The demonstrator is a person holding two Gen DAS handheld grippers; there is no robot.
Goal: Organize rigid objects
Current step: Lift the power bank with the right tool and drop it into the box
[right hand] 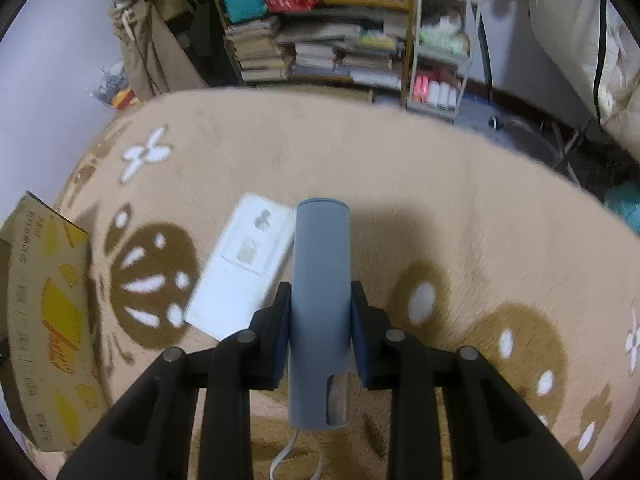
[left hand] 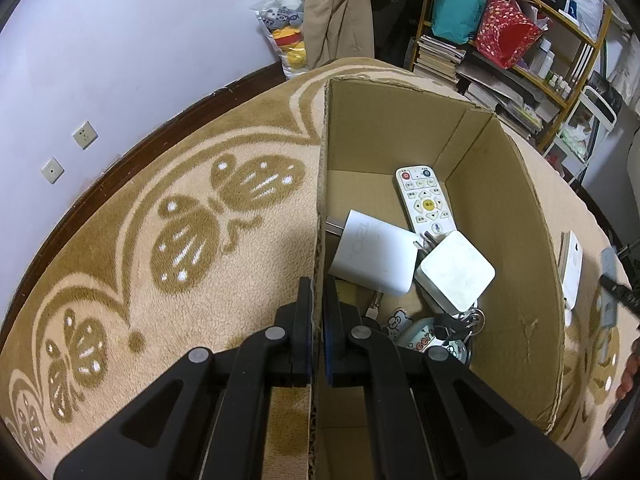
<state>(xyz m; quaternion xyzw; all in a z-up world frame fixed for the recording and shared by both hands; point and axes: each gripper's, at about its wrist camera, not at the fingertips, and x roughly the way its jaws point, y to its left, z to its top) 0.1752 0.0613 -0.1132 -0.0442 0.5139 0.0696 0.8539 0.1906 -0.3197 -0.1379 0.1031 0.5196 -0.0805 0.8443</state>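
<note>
The right gripper (right hand: 320, 332) is clamped on a grey-blue cylinder (right hand: 320, 280), its jaws pressing the tube's two sides about midway along its length, with a white cord (right hand: 286, 450) trailing from the near end. The cylinder's long axis runs straight ahead between the jaws, pointing away from the camera, above the beige patterned rug (right hand: 440, 208).

The cardboard box (right hand: 44, 320) lies to the left of the cylinder, at the edge of the right wrist view, so the coming move looks like a swing leftward to carry the tube over the box's wall. A white flat device (right hand: 244, 264) lies on the rug between the cylinder and the box, just beside the tube's left flank; whether it touches the tube cannot be told.

The left gripper (left hand: 317, 320) is closed on the box's near-left wall (left hand: 320, 208), one jaw outside and one inside, apparently steadying it. Inside the box, beyond those jaws, lie a white remote (left hand: 424, 200), a white charger (left hand: 376, 256), a white square adapter (left hand: 456, 272) and some keyrings (left hand: 432, 336). The open floor of the box toward its far wall seems the likeliest landing place, and the tube may need turning to lie along it.
</note>
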